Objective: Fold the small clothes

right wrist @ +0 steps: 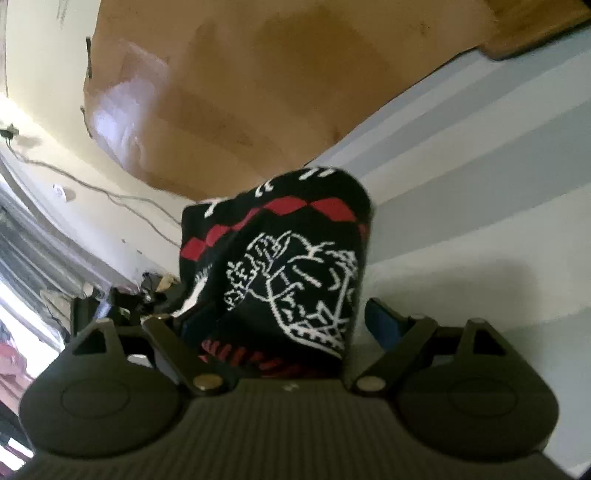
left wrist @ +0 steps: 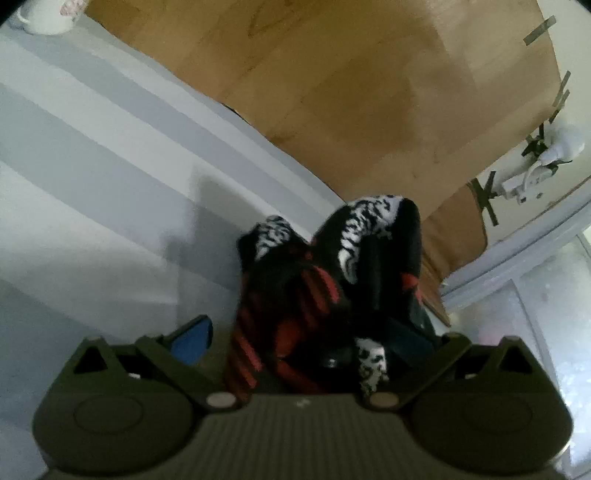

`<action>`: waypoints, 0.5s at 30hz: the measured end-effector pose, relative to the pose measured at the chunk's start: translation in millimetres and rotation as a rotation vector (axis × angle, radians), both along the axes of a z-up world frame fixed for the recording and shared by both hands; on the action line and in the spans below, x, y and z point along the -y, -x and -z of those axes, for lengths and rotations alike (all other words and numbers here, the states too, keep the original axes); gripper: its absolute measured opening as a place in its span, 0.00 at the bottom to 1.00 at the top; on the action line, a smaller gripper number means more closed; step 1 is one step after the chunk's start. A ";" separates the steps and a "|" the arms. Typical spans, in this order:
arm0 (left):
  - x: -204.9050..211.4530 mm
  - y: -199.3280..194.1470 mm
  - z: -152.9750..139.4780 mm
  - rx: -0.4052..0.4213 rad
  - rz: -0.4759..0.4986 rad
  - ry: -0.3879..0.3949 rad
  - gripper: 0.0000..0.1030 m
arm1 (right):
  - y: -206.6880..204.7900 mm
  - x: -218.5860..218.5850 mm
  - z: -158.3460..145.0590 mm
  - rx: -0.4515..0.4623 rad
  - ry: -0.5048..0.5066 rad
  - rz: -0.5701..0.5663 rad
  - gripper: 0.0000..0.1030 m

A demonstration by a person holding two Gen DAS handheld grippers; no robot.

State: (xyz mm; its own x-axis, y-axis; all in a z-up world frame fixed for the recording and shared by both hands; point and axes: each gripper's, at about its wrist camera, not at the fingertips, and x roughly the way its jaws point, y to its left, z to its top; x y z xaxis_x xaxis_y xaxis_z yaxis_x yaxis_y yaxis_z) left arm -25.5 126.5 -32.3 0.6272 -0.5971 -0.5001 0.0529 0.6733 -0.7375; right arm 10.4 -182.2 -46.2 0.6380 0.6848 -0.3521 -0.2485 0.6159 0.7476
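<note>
Blurry sock (left wrist: 325,280) hiding L/R fingertips

A grey-and-white striped cloth (left wrist: 92,155) covers the desk (left wrist: 332,92); a white mug (left wrist: 46,16) stands on the cloth's far corner.

Both pictures were blurry and bent round at the edges. Bright daylight came in through a window (right wrist: 22,295) on the far left of the right view. The dark cloth (left wrist: 332,280) threw a soft grey shadow beside it.
</note>
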 end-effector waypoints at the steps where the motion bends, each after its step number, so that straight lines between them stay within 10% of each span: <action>1: 2.3 -1.8 1.6 -0.010 0.007 -0.002 1.00 | -1.9 -5.6 -1.7 0.006 0.025 -0.011 0.87; 8: 22.3 -1.7 11.7 0.056 0.074 0.017 1.00 | -24.3 -33.1 -1.7 0.065 0.125 -0.047 0.90; 15: 36.6 -33.8 -2.5 0.093 0.094 0.033 0.97 | -27.0 -28.1 -21.6 0.229 0.190 -0.025 0.56</action>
